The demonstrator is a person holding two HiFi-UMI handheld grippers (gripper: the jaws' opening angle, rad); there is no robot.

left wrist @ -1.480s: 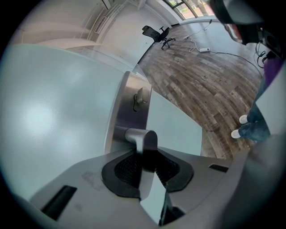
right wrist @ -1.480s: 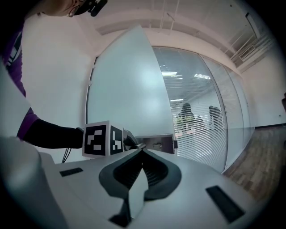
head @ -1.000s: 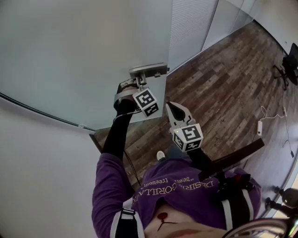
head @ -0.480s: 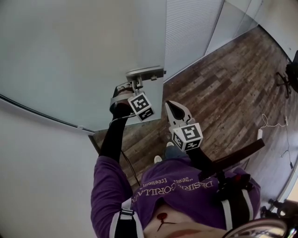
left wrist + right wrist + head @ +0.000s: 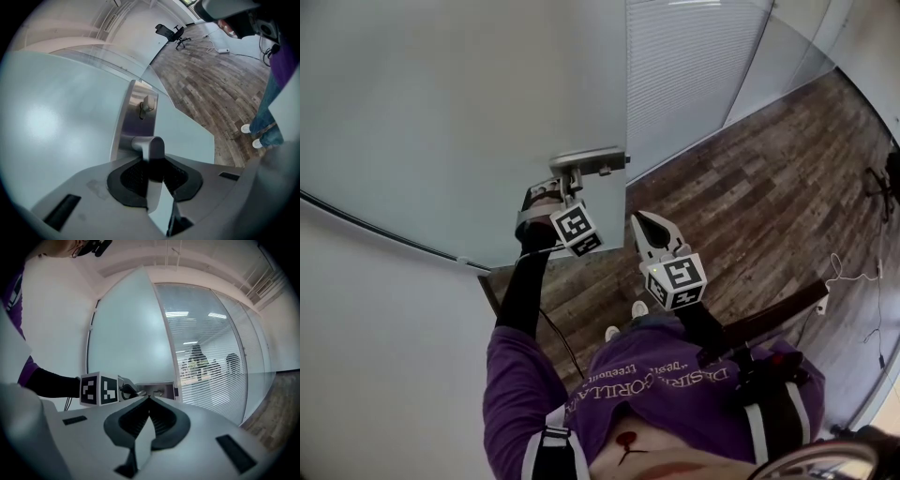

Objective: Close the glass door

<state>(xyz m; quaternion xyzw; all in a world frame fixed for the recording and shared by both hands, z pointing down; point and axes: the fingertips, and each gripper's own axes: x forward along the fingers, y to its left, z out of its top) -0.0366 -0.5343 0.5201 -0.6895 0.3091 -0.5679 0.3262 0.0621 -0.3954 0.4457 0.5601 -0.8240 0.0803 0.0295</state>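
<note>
The pale frosted glass door (image 5: 469, 112) is matt, smooth and milky. On the door, the tall grey metal lock plate (image 5: 133, 117) and its stubby metal lever handle (image 5: 150, 147) carry a brushed satin sheen. Beside the door, the brown wood-plank floor (image 5: 750, 178) shows streaky grain. The left gripper (image 5: 152, 164) is matt grey plastic with black ribbed pads (image 5: 131, 176).

Soft, even light; strong fisheye distortion at edges.
</note>
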